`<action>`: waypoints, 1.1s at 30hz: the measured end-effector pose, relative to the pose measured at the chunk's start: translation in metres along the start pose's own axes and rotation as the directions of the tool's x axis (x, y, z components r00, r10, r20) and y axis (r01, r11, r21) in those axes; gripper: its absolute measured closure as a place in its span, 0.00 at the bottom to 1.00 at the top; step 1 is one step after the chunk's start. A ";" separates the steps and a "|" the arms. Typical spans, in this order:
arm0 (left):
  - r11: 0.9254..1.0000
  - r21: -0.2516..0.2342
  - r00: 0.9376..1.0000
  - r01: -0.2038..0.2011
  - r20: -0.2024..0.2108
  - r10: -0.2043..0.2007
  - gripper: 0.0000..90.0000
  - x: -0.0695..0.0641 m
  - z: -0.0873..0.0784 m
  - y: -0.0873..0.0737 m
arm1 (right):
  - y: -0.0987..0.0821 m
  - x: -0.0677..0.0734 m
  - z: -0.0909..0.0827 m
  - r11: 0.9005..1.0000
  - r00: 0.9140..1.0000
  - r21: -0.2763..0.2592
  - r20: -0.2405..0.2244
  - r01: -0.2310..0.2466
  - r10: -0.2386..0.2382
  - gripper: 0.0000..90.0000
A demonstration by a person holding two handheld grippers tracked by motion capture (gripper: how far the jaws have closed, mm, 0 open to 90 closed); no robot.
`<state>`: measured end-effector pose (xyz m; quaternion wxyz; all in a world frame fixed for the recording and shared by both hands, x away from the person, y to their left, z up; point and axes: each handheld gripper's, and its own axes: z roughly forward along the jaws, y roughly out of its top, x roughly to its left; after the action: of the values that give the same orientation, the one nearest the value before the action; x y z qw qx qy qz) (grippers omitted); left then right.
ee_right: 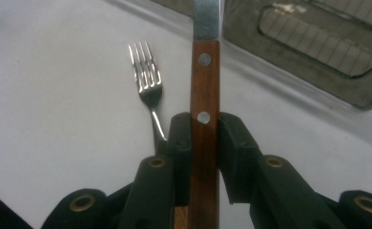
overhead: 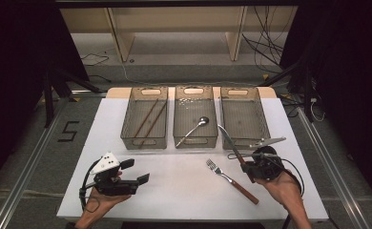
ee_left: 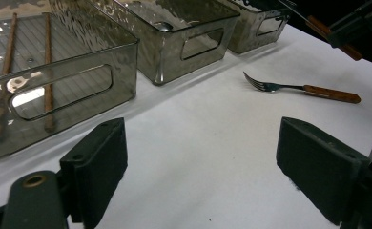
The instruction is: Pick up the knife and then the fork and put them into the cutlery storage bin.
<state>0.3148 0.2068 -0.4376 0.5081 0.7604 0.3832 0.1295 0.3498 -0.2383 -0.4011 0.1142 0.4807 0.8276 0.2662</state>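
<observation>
The right gripper (ee_right: pixel 204 138) clamps its fingers on the wooden handle of a knife (overhead: pixel 230 144), held above the counter (overhead: pixel 184 181) near the right-hand bin; the left gripper (ee_left: pixel 203 171) rests with fingers wide apart

One mark was legible: a black "5" (overhead: pixel 68 131) on the grey floor (overhead: pixel 31 143), at 9 o'clock from the table (overhead: pixel 189 186).

Lab recording setup, white table (overhead: pixel 184 191), loose floor cables (overhead: pixel 265 47), metal rails (overhead: pixel 26 167)
</observation>
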 end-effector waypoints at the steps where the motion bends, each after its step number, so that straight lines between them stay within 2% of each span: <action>1: 1.000 -0.002 1.000 0.008 -0.002 -0.008 0.19 0.001 0.000 0.000 | 0.002 -0.002 0.000 1.000 1.000 -0.007 0.002 -0.005 0.005 0.85; 9: 0.999 -0.021 1.000 0.024 -0.009 -0.025 0.19 0.005 -0.004 -0.002 | 0.024 -0.018 0.003 0.999 0.999 -0.039 0.021 -0.037 0.038 0.85; 18: 0.999 -0.041 0.999 0.028 -0.020 -0.028 0.19 0.008 -0.008 -0.003 | 0.046 -0.029 0.009 0.997 0.997 -0.058 0.038 -0.059 0.061 0.85; 33: 0.998 -0.054 0.999 0.028 -0.028 -0.029 0.19 0.010 -0.011 -0.004 | 0.074 -0.038 0.013 0.993 0.995 -0.082 0.052 -0.084 0.089 0.85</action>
<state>0.3134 0.2221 -0.4380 0.5246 0.7391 0.3975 0.1432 0.4297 -0.2370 -0.3740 0.1445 0.5184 0.7914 0.2900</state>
